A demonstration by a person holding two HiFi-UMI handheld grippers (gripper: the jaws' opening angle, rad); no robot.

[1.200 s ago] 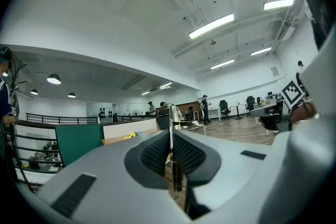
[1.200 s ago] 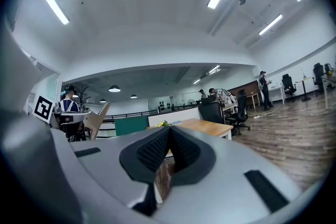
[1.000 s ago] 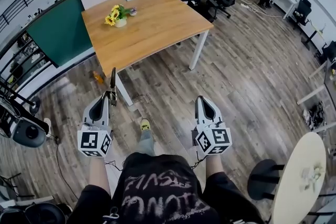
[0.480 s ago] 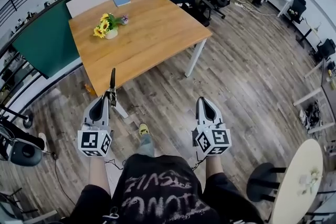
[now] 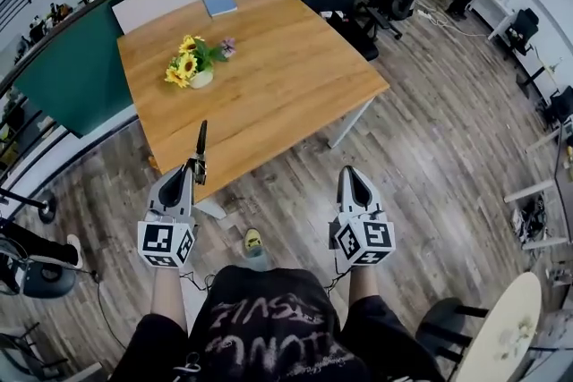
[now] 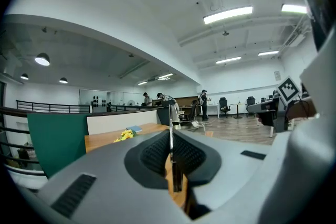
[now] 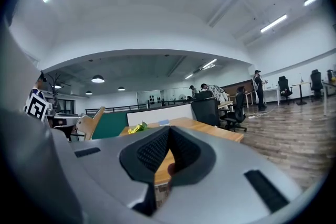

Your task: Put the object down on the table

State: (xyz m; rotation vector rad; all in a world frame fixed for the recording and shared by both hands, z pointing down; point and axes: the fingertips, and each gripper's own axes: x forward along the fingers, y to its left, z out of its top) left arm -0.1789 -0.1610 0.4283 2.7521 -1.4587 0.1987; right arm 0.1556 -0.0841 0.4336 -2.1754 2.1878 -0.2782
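**At the Table's Near Edge: Bring It Over the Wood, Then Lay It Down**

Just short of the table (image 5: pixel 277 76), the left gripper (image 5: pixel 187 169) was clamped on a slim dark object (image 5: pixel 200 151). The object stood upright out of the jaws, and in the head view its tip crossed the table's near edge. In the left gripper view it showed as a thin vertical line pinched between the pads (image 6: pixel 171 136). It could have been a blade or a pen; the pictures did not settle which. The right gripper (image 5: pixel 351 176) hung beside it over the floor (image 5: pixel 421 139), its jaws closed together on nothing (image 7: pixel 167 150).

By my reading the object had not yet been set down. The gripper body appeared to be in front of the edge rather than above the wood. Doing this step well would mean:

- carrying the object well in over the tabletop before letting go;
- choosing the bare stretch of wood near the front, apart from the flowers (image 5: pixel 190 63) and the blue book (image 5: pixel 220 4) farther back;
- tilting the object from upright toward flat and lowering it until it rested on the wood;
- only then letting the jaws part.

A thin thing let go upright near an edge would likely topple or roll to the floor.
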